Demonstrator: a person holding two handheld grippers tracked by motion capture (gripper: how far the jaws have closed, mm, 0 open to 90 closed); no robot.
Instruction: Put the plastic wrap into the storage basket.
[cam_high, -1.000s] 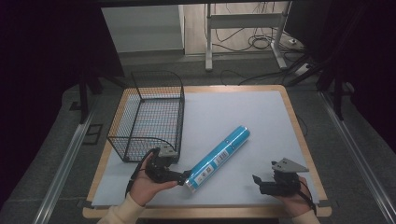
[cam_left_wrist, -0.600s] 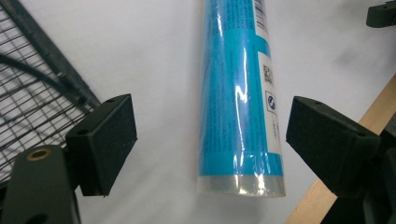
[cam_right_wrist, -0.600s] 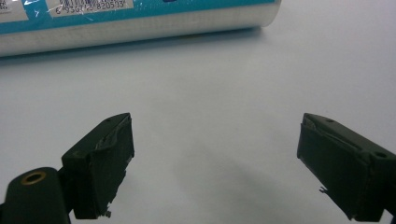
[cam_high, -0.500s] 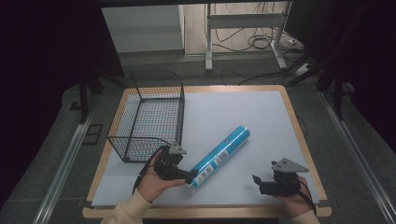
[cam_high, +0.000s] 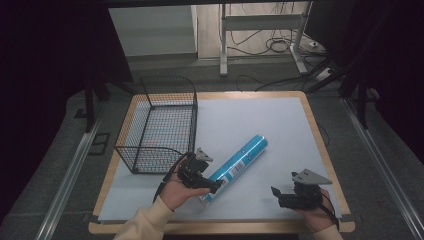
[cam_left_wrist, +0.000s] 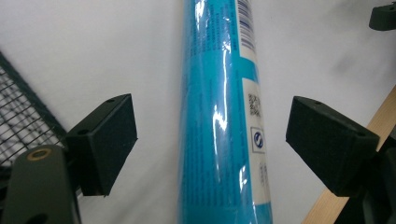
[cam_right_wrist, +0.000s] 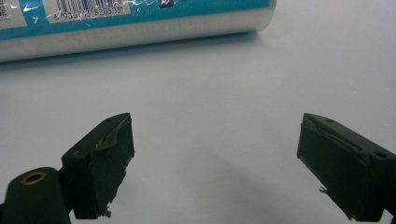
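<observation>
The tube (cam_high: 236, 165) lies flat on the table's (cam_high: 260, 120) grey mat, slanting from near the front edge, left of the middle, up toward the table's centre. It is a long blue cylinder in glossy wrap, with a white label strip carrying a barcode and small print along one side. The left gripper (cam_high: 202, 181) sits over its near end, jaws spread wide with a pad on each side and a clear gap to the wrap, so nothing is gripped yet; lining up across the tube this way looks like preparation to pinch it. The wire basket (cam_high: 159, 125) stands just beside the left hand along the left edge, probably where the tube is meant to go. The right gripper (cam_high: 278, 195) rests near the front right corner, jaws also wide and empty, pointing toward the tube but well apart from it, apparently waiting.
</observation>
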